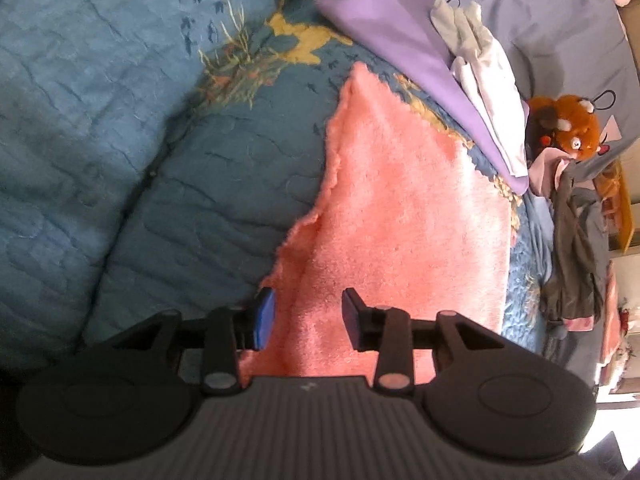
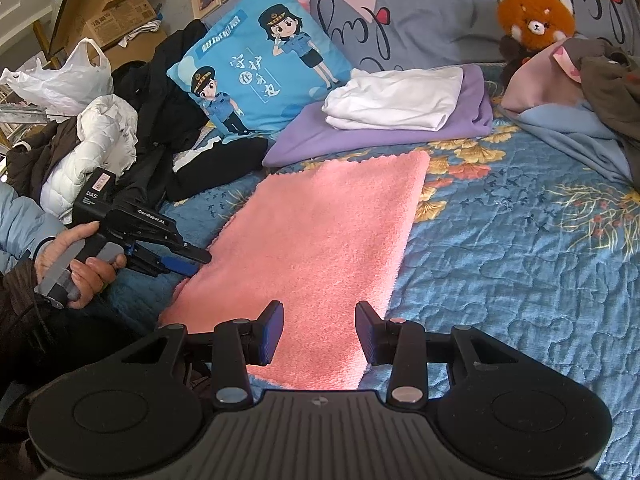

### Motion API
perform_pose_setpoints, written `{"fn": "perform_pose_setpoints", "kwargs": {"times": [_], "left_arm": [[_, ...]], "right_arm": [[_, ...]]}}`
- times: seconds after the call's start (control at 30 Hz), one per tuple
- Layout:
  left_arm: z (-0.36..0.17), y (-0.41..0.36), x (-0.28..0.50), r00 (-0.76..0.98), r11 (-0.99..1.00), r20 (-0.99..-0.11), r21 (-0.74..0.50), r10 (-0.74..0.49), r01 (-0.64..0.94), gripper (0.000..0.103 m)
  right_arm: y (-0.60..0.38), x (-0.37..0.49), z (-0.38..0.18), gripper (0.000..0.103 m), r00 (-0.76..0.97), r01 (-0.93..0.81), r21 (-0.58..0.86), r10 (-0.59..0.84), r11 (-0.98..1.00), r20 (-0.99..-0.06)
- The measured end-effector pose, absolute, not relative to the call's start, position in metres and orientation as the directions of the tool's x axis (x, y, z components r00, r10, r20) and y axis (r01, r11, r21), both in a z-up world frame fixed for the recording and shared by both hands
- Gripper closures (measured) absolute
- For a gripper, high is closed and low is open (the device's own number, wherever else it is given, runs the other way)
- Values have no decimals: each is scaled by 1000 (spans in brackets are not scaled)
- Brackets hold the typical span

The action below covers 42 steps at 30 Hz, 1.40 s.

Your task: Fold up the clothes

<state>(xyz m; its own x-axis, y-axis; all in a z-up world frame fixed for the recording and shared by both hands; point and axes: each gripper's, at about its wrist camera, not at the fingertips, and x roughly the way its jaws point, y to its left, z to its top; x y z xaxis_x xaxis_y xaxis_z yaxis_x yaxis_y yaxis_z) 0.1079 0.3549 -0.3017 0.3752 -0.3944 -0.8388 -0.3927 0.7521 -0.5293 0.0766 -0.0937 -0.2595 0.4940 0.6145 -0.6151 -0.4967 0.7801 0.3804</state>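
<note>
A: Where do you stand with the pink towel (image 2: 316, 248)?

B: It lies flat down the middle of the right wrist view, on the blue quilt (image 2: 520, 264), below the folded purple cloth (image 2: 384, 132) and white garment (image 2: 396, 98). This looks like the start of a fold: nothing is lifted yet.

A: And the tongs?

B: Your left gripper (image 1: 308, 318) is spread, nothing pinched, over the towel's ragged left edge at the lower centre. Your right gripper (image 2: 320, 334) is spread too, over the near end.

A: Next?

B: Probably bring each pair of pads onto a near corner, pinch, then carry that end toward the top of the frame.
</note>
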Motion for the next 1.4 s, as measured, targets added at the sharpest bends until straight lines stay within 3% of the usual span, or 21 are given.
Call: {"fn": "perform_pose_setpoints", "kwargs": {"times": [0.33,0.57,0.77,1.23,1.27,1.4], "left_arm": [[-313,350,115,395,709,-811,-575,-431,-407,66],[-312,349,111,415,695,-801,-589,-433,-413,96],[-298,344,110,434,724,-810,-565,-395,-395,100],[-283,355,99,377,804,-897,-393,-229,-446,98],[-285,355,98,375,806,-898,-392,-230,-443,96],[-279,356,89,404,817,-891,-386,-209,-429,71]], "right_arm": [[-93,77,-260,64,494,-493,382,613,782,-616],[-94,78,-261,64,493,-490,383,611,783,-619],[-94,78,-262,64,495,-492,379,610,784,-619],[-96,79,-266,63,490,-487,385,610,784,-622],[-96,79,-266,63,490,-486,384,609,785,-624],[-97,80,-268,57,489,-481,384,605,788,-629]]}}
